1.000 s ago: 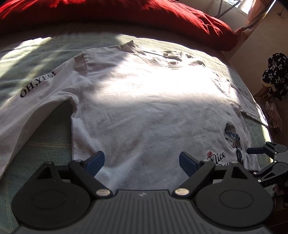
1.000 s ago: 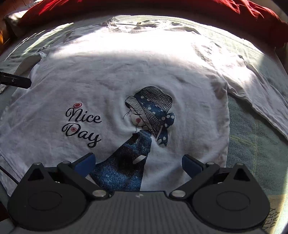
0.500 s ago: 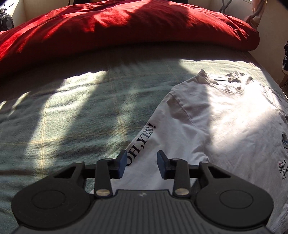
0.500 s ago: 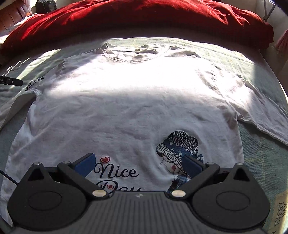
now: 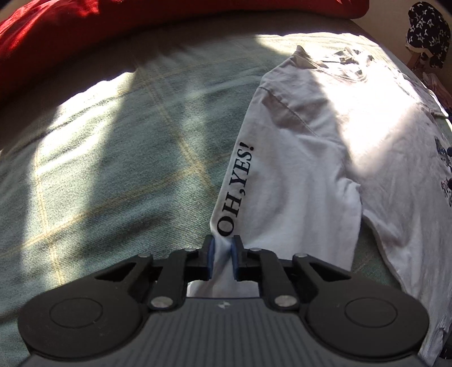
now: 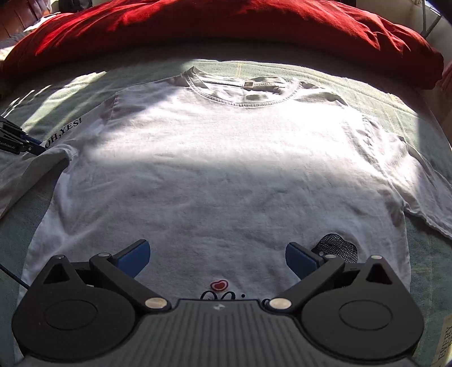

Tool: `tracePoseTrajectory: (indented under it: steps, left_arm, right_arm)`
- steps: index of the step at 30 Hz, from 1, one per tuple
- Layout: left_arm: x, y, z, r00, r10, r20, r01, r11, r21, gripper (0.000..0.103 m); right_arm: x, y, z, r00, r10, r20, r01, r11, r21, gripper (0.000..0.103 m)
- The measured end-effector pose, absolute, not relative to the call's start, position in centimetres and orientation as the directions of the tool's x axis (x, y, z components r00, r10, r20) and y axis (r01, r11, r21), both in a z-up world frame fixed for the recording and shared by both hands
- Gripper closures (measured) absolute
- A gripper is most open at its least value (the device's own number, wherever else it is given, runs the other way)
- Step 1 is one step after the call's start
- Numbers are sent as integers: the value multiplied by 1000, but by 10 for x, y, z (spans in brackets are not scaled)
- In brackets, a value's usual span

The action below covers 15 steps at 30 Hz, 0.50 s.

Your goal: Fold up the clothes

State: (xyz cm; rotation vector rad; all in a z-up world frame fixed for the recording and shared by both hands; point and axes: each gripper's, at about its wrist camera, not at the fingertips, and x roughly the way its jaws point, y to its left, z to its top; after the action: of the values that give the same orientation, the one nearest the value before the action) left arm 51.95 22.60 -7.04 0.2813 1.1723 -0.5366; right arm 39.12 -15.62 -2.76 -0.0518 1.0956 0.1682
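A white T-shirt (image 6: 226, 169) lies flat, front up, on a green checked bed cover (image 5: 113, 169). Its collar points toward the far side. In the left wrist view my left gripper (image 5: 222, 248) is shut on the sleeve (image 5: 282, 197) printed "OH,YES!", pinching the sleeve's edge between its blue pads. That same gripper (image 6: 19, 139) shows at the left edge of the right wrist view, at the sleeve's end. My right gripper (image 6: 216, 258) hangs open over the lower middle of the shirt, above the red heart print (image 6: 219, 285), with nothing between its fingers.
A red duvet (image 6: 226, 25) is bunched along the far side of the bed. A black garment with white stars (image 5: 428, 34) hangs off the bed at the far right. The other sleeve (image 6: 423, 192) lies spread to the right.
My left gripper swung left from the shirt's body to the printed sleeve and closed on its edge. My right gripper drifted up the shirt, so the prints slid toward the bottom of its view.
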Motion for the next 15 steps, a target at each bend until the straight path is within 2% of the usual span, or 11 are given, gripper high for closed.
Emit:
tracePoseTrajectory:
  steps: [9,13,14,15]
  left_arm:
    - [523,237,-56,409,-183,-894,475,879,38,103]
    - [533,257,-57,381,-227,-896,406,912,-58,103]
    - [533,259,-57,364,-261,-894,414,905,-96,101]
    - [530,260,-58,364,-277,-889,428,898,-104,94]
  right_arm:
    - [397,-144,-24,456,91,-885,-178,984,9,0]
    - [397,-140,-25,449,93,-889,-182,983,10,0]
    - [397,-139,-25,450,92,-888,-185,983,8,0]
    - [396,-137,-25,449,94,-889,-191,982,8,0]
